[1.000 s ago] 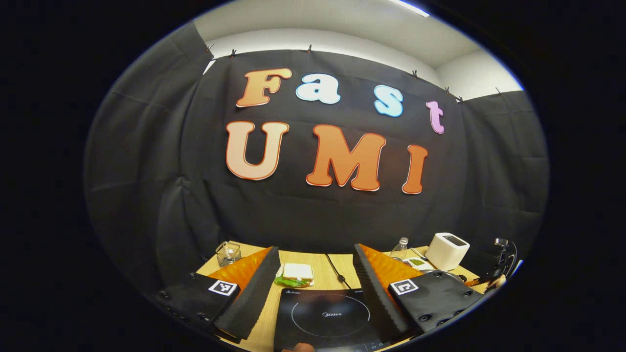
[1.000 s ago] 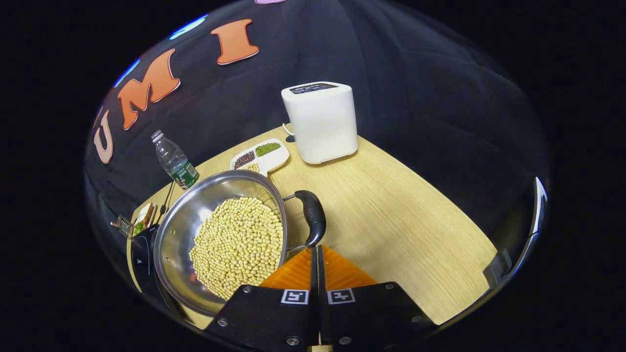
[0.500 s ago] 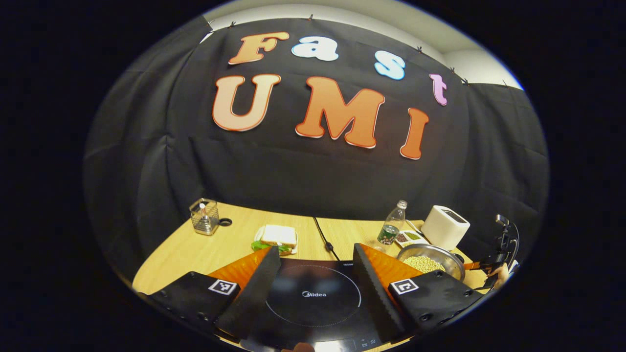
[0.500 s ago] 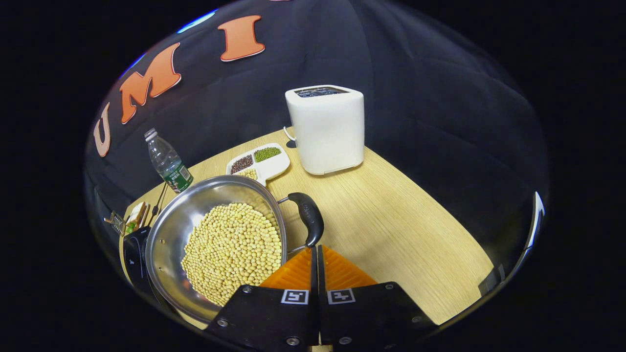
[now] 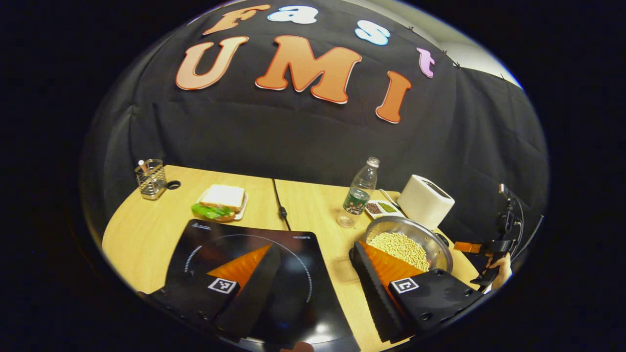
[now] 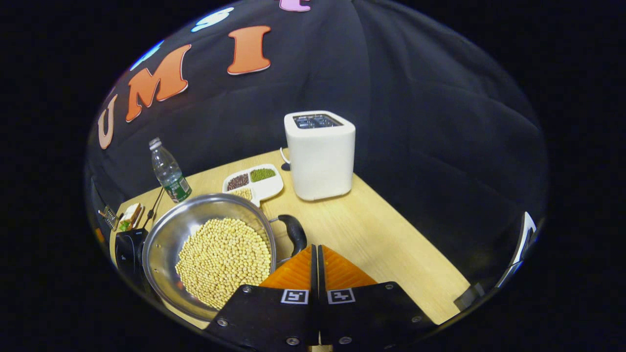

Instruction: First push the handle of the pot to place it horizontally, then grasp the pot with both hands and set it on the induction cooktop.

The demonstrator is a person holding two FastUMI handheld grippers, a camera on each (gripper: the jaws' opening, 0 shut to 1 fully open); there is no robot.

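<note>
A steel pot (image 6: 164,230) full of soybeans (image 6: 222,261) sits on the wooden table, its black handle (image 6: 295,231) pointing toward me in the right gripper view. My right gripper (image 6: 315,248) is shut with nothing between its fingers, and its tips are at the handle's near end. The black induction cooktop (image 5: 205,234) lies left of the pot (image 5: 415,230). My left gripper (image 5: 313,252) hangs open above the cooktop, its right finger next to the pot's near rim. Farther off in the left gripper view, a hand (image 5: 501,269) holds the right gripper (image 5: 469,247).
A white toaster (image 6: 320,154), a divided dish of beans (image 6: 254,181) and a plastic bottle (image 6: 168,173) stand behind the pot. A sandwich plate (image 5: 220,200), a wire holder (image 5: 150,178) and the cooktop's cable (image 5: 279,205) lie beyond the cooktop.
The left gripper view has tipped down, bringing the whole cooktop, the pot and more table into sight. The right gripper's shut tips have come up against the handle's near end.
</note>
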